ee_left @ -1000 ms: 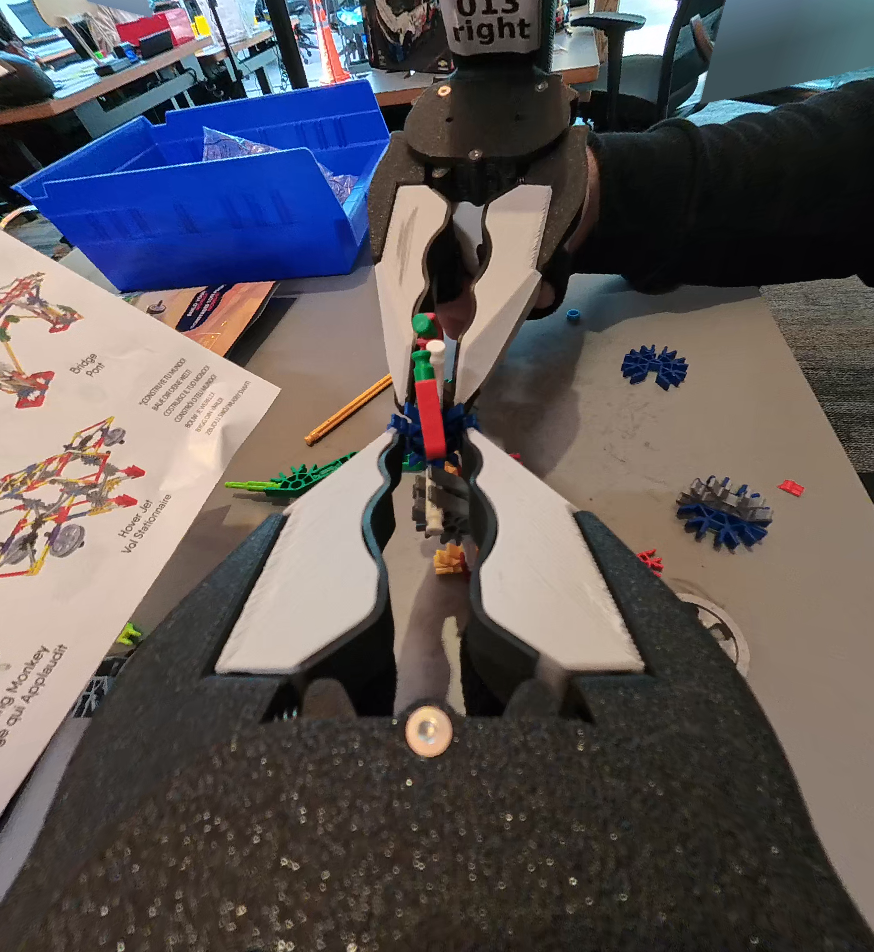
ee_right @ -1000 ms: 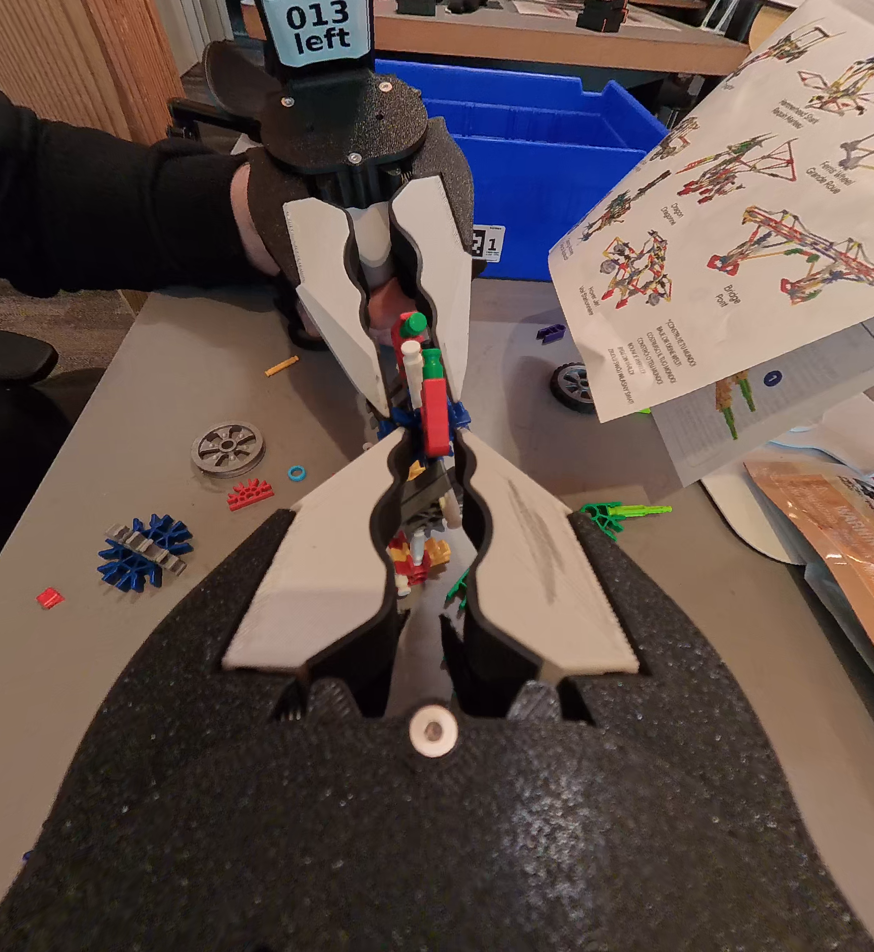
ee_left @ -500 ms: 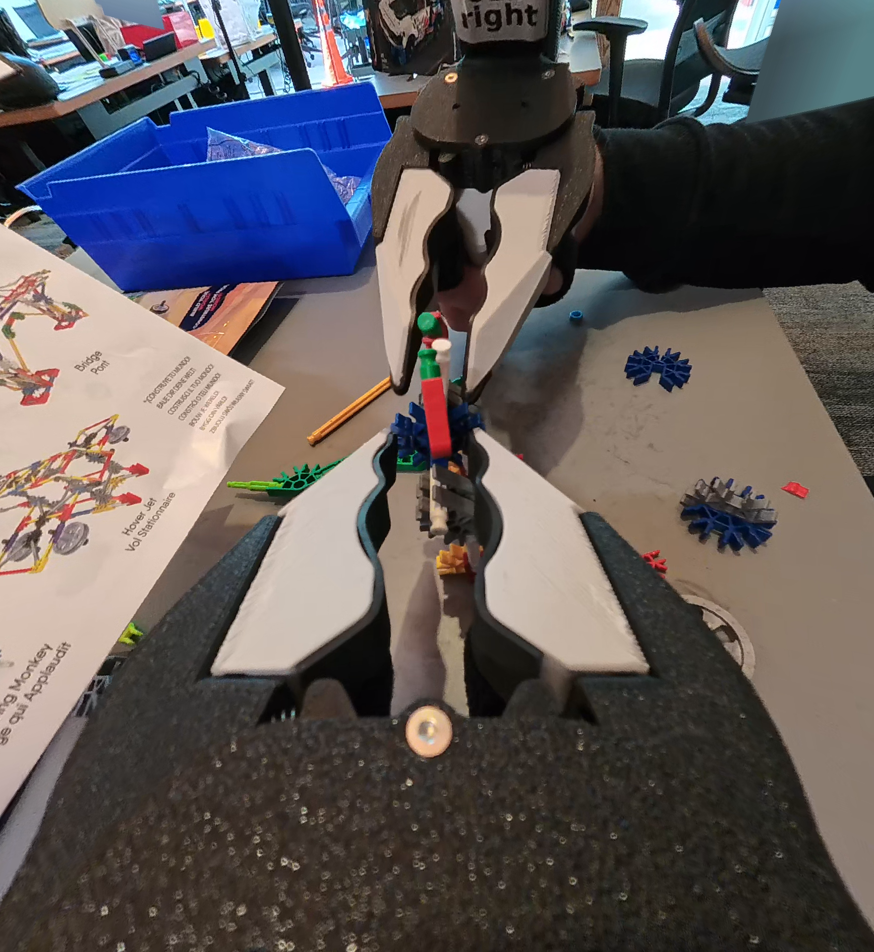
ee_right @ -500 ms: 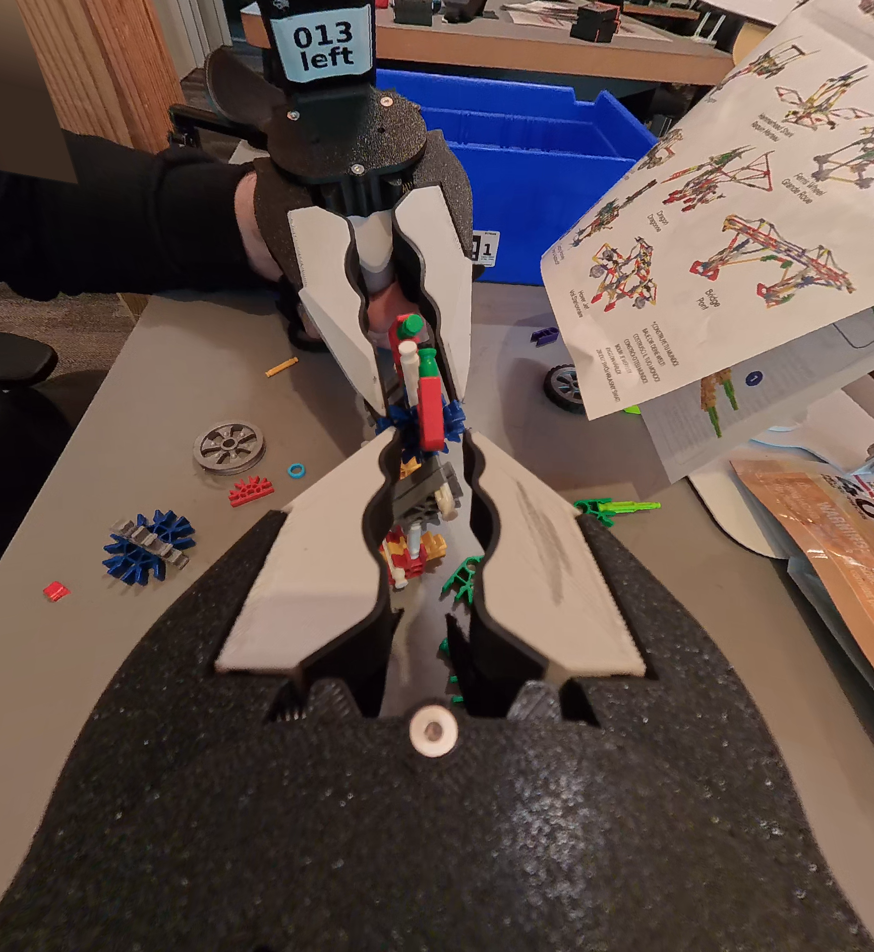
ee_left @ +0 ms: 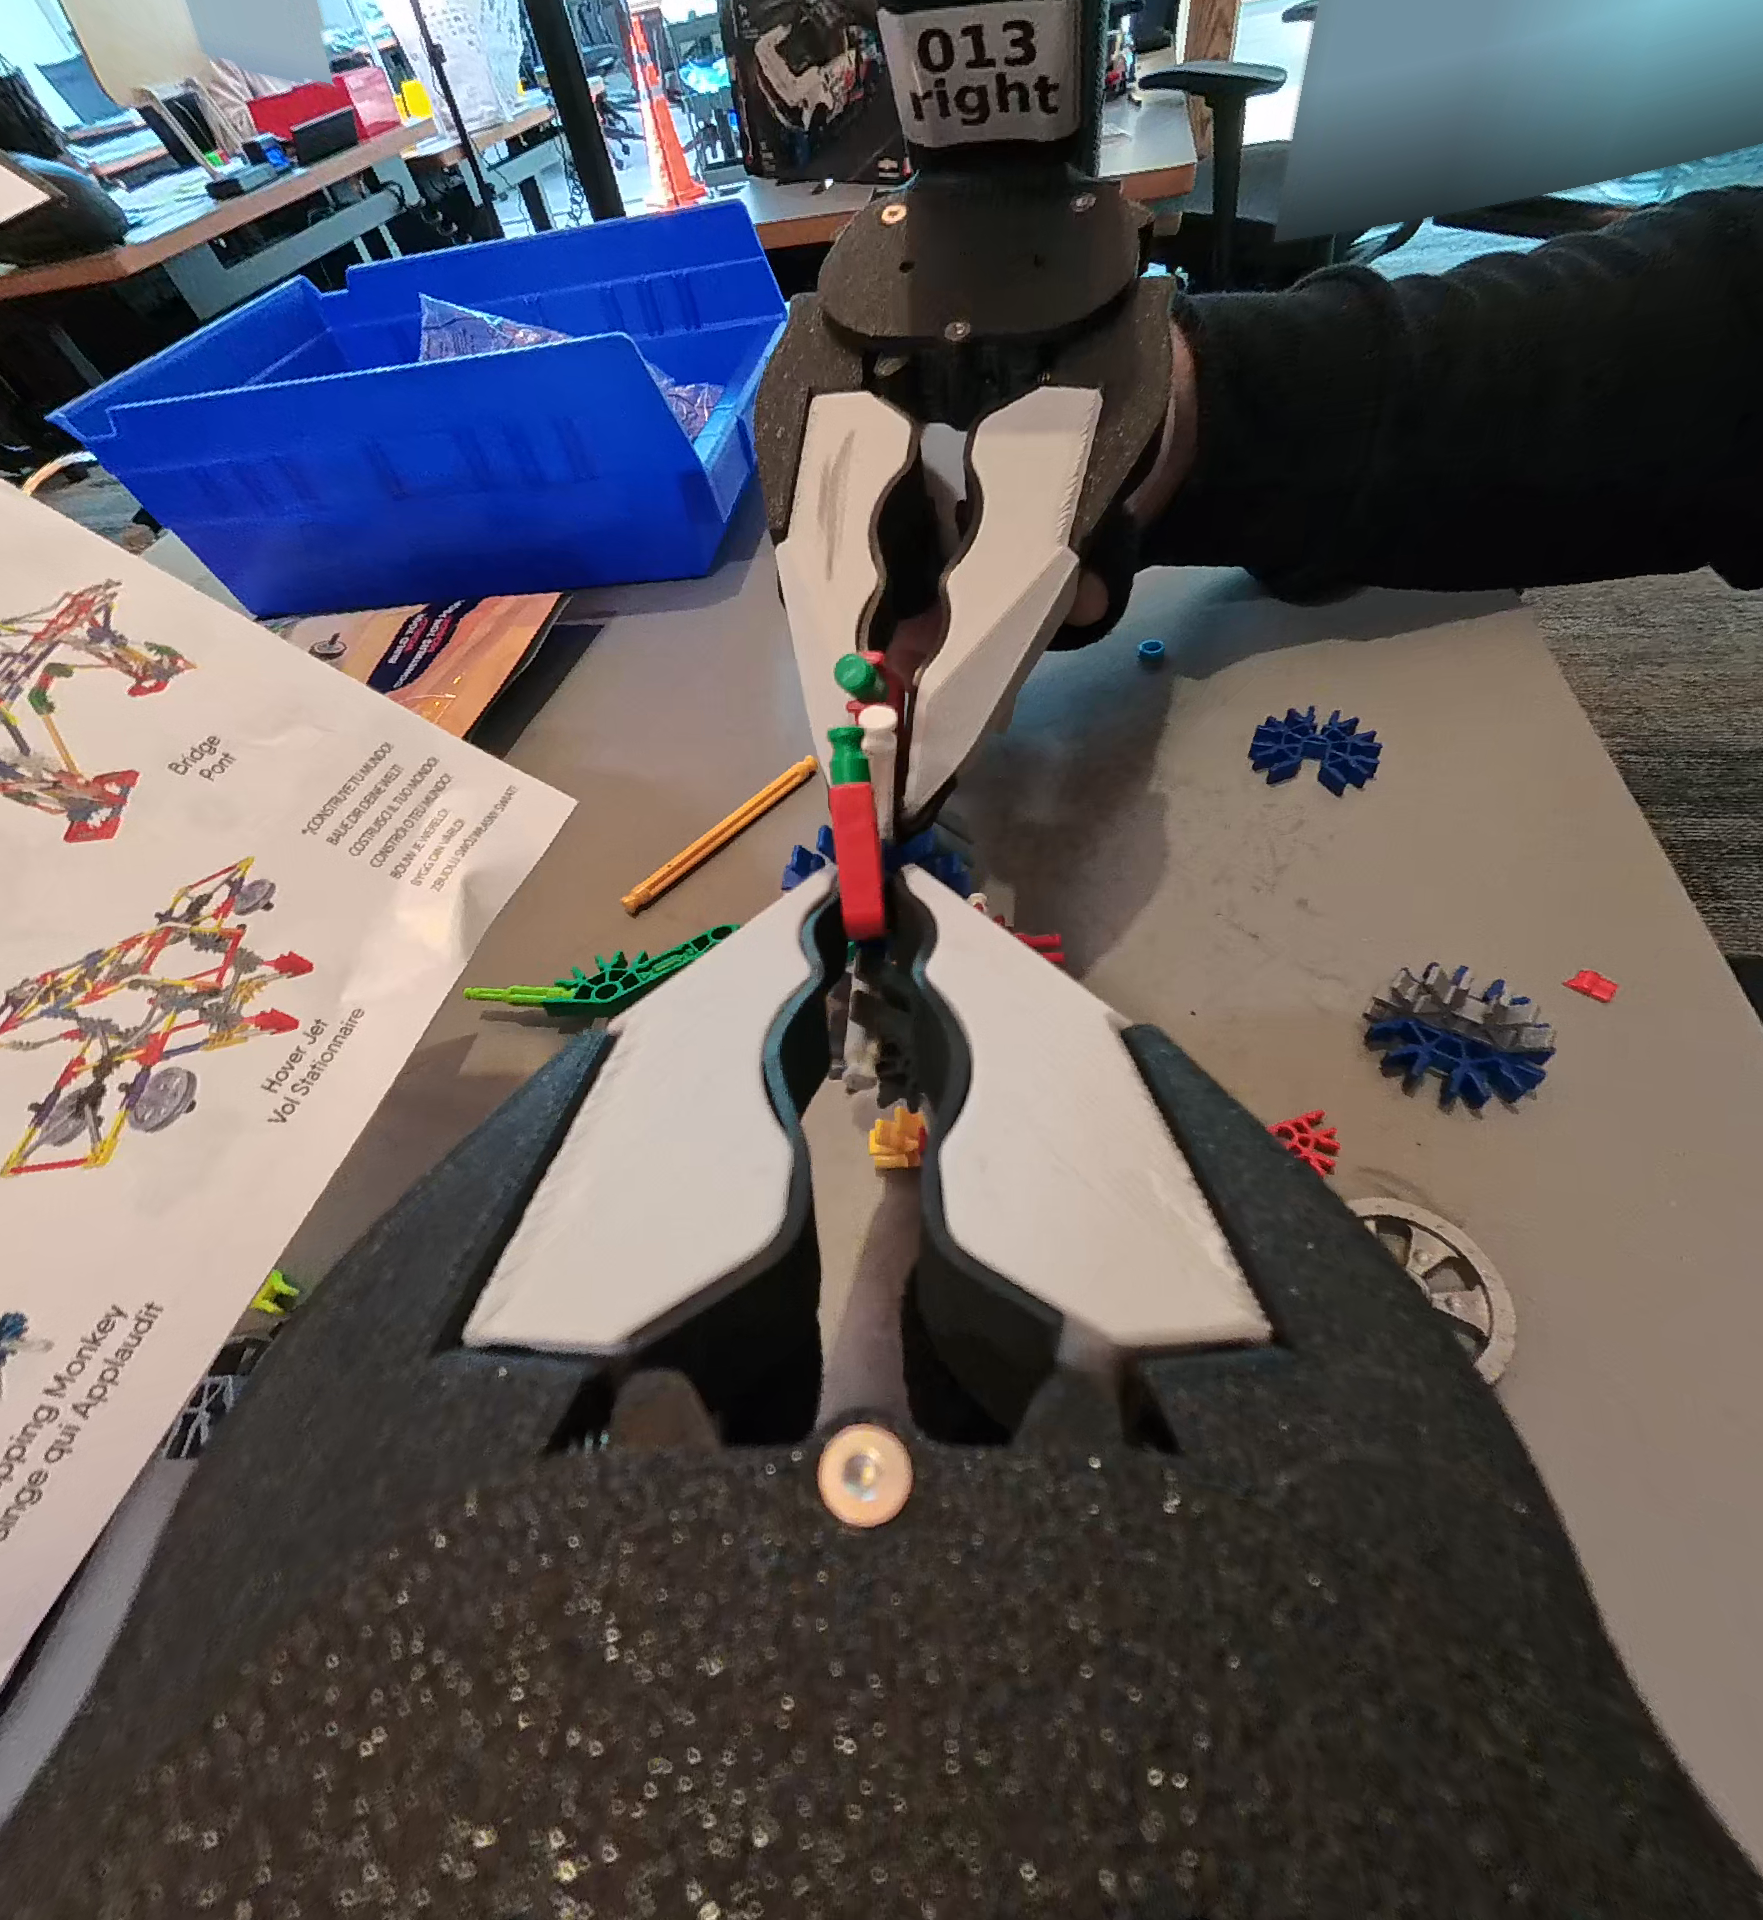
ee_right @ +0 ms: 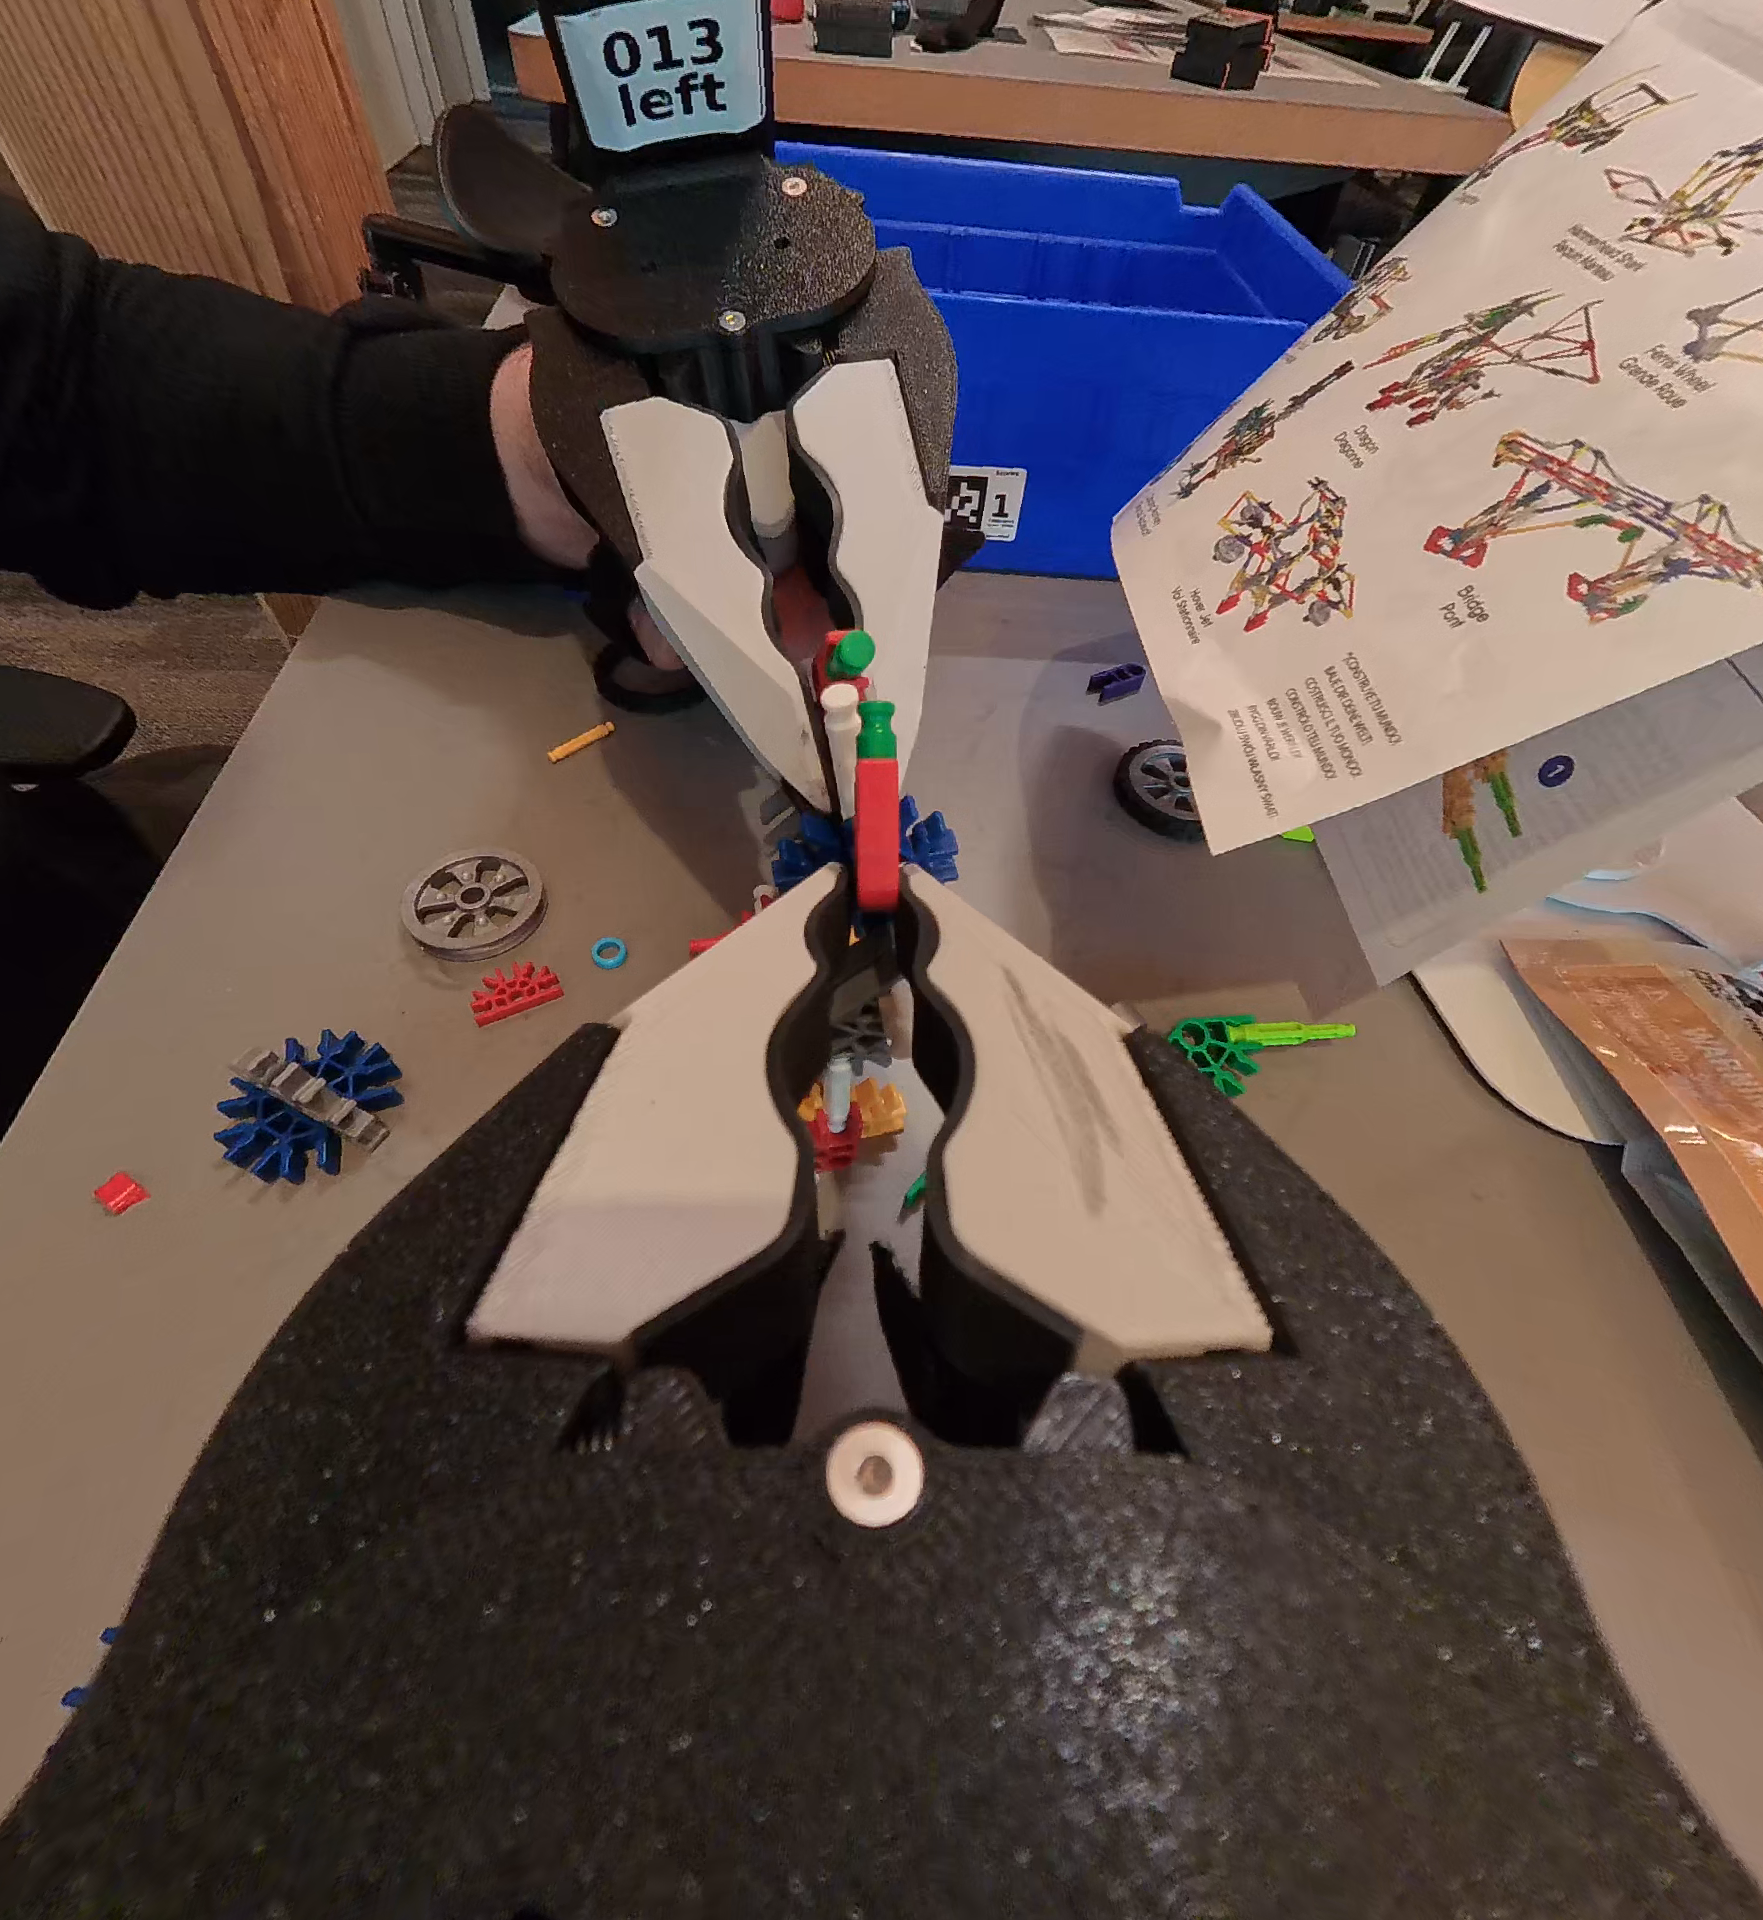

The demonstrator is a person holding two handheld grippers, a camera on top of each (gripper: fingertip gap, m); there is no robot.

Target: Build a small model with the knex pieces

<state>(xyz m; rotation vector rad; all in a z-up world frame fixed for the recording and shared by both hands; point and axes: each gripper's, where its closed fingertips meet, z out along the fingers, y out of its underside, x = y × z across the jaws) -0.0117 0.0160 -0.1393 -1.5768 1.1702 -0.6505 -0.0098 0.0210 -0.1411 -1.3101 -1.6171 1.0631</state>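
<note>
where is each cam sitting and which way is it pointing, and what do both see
Left wrist view: sits on the left gripper, looking along its fingers at the right gripper and a black sleeve.
Right wrist view: sits on the right gripper, facing back at the left gripper and a hand.
Shared: the small toy assembly both grippers close on, the blue bin, the grey table.

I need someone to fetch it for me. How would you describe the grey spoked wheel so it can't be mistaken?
In the right wrist view, start at the blue bin at the back of the grey table and come forward and left. The grey spoked wheel lies flat there, beside a small blue ring and a red toothed connector. Unlike the black-tyred wheel, it is bare grey.
</note>
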